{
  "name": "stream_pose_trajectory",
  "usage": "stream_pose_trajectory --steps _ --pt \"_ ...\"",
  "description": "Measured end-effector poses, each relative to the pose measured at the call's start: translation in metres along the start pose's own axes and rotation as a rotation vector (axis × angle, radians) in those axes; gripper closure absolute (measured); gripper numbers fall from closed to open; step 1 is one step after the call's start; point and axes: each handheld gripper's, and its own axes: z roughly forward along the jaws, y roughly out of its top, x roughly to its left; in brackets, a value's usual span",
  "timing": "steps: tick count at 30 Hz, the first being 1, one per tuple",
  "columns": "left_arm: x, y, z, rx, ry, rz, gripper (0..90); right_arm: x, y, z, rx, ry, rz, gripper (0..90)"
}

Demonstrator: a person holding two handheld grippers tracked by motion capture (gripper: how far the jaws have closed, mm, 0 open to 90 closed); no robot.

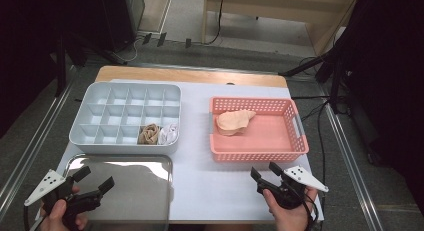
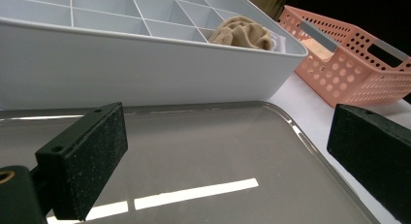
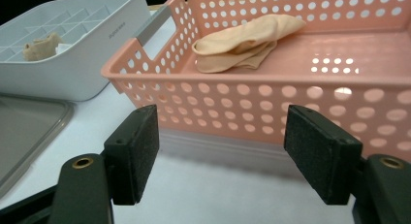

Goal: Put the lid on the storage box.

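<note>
The peach sock (image 1: 234,121) is left lying in the pink basket (image 1: 300,141), far of the right hand-held gripper (image 1: 266,173), whose jaws are held wide and empty, ready for picking; the left hand-held gripper (image 1: 95,179) is likewise kept open, empty, over the near steel tray (image 1: 165,163).

A staged recording bench in a laboratory or test room. The bench (image 1: 200,76), a wooden top under a white sheet, stands on a grey carpeted floor (image 1: 30,126) with dark surroundings at 9 and 3 o'clock. Black tripod legs (image 1: 305,66) and loose cables (image 1: 320,136) run along the floor at 1 to 3 o'clock, and metal rails (image 1: 350,156) flank both sides of the bench. Sorting props are set out in order: a grey compartment tray (image 1: 95,98), a pink perforated basket (image 1: 292,113) and a steel tray (image 1: 125,163). A light wooden cabinet (image 1: 280,11) stands at 12 o'clock.
</note>
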Motion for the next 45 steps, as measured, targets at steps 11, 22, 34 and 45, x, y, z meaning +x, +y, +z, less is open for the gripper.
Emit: stream_pose_trajectory --steps 11,22,34,45 --pt "0.005 -0.002 0.001 0.016 0.000 -0.016 1.5 0.014 0.029 0.016 0.000 0.007 -0.042 31.0" --pt "0.005 -0.003 0.005 0.024 0.001 -0.026 1.5 0.017 0.050 0.046 0.006 -0.007 -0.028 38.8" --pt "0.007 -0.003 0.004 0.026 -0.006 -0.029 1.5 0.008 0.064 0.080 0.041 -0.069 0.006 43.2" --pt "0.009 -0.003 0.004 0.025 -0.009 -0.032 1.5 0.004 0.079 0.118 0.131 -0.121 0.014 44.2"
